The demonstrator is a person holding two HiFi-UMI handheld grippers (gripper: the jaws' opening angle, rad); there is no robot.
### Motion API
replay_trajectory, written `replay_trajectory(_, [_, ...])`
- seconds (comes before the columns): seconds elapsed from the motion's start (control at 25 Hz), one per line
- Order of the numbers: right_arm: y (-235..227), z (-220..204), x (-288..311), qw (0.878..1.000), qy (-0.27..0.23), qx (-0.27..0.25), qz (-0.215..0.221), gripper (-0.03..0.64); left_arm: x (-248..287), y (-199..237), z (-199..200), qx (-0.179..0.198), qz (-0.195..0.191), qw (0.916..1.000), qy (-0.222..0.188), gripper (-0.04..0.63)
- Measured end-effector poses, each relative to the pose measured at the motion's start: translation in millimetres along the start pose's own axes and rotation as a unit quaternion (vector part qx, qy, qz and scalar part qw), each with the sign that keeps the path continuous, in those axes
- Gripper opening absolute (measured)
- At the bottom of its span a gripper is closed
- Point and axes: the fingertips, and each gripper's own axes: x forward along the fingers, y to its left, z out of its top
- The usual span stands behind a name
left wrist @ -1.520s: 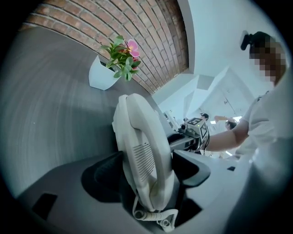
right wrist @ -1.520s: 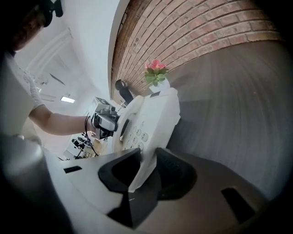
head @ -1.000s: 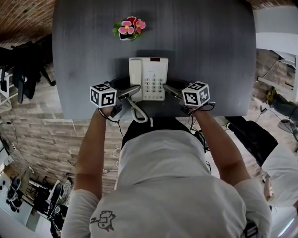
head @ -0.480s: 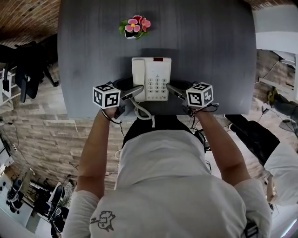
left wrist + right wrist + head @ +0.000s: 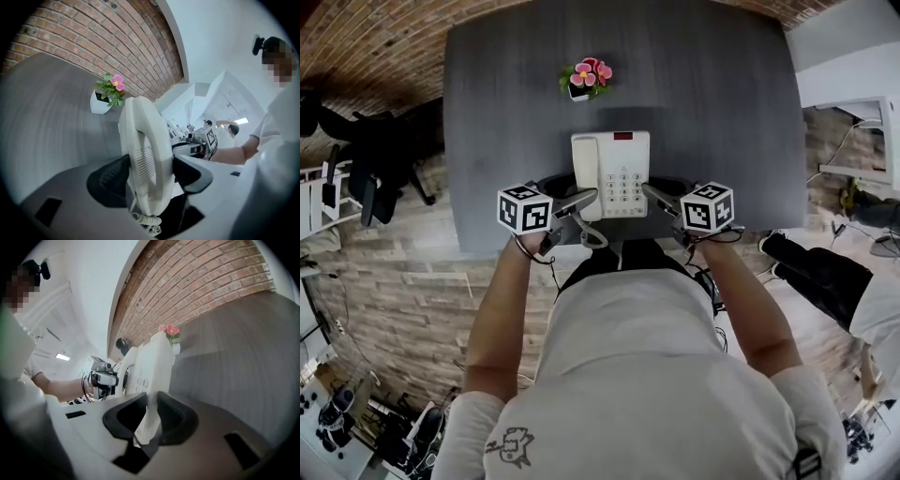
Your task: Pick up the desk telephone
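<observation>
The white desk telephone (image 5: 614, 173) hangs a little above the near edge of the dark grey table (image 5: 487, 112), held from both sides. My left gripper (image 5: 586, 197) is shut on its left side, the black pads pressing on the handset (image 5: 145, 154). My right gripper (image 5: 649, 192) is shut on the thin right edge of the telephone's body (image 5: 150, 366), beside the keypad. The coiled cord (image 5: 591, 234) dangles under the telephone's near end. In each gripper view the other gripper shows beyond the telephone.
A small white pot of pink flowers (image 5: 584, 77) stands on the table behind the telephone. A brick wall rises past the table's far edge. Black chairs (image 5: 375, 159) stand to the left, and another person's legs (image 5: 825, 281) are at the right.
Both grippers have risen with the telephone between them, and it now hangs off the table. The grips look the same.
</observation>
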Motion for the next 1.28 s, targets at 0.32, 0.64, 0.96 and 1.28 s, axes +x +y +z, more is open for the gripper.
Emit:
replay_trajectory(0.32, [42, 19, -21, 0.998, -0.059, -0.025, -0.03, 0.074, -32, -28, 14, 0.039, -0.018, 0.9989, -0.019, 0.308])
replay_trajectory(0.64, [74, 13, -43, 0.993, -0.102, -0.025, -0.055, 0.072, -52, -58, 17, 0.083, -0.034, 0.9959, -0.013, 0.308])
replay_trajectory(0.96, [86, 4, -70, 0.991, -0.12, -0.024, -0.059, 0.071, -52, -89, 13, 0.105, -0.034, 0.9939, -0.007, 0.307])
replay_trajectory(1.28, [80, 1, -105, 0.992, -0.118, -0.031, -0.037, 0.071, -36, -124, 10, 0.106, -0.009, 0.9942, -0.021, 0.307])
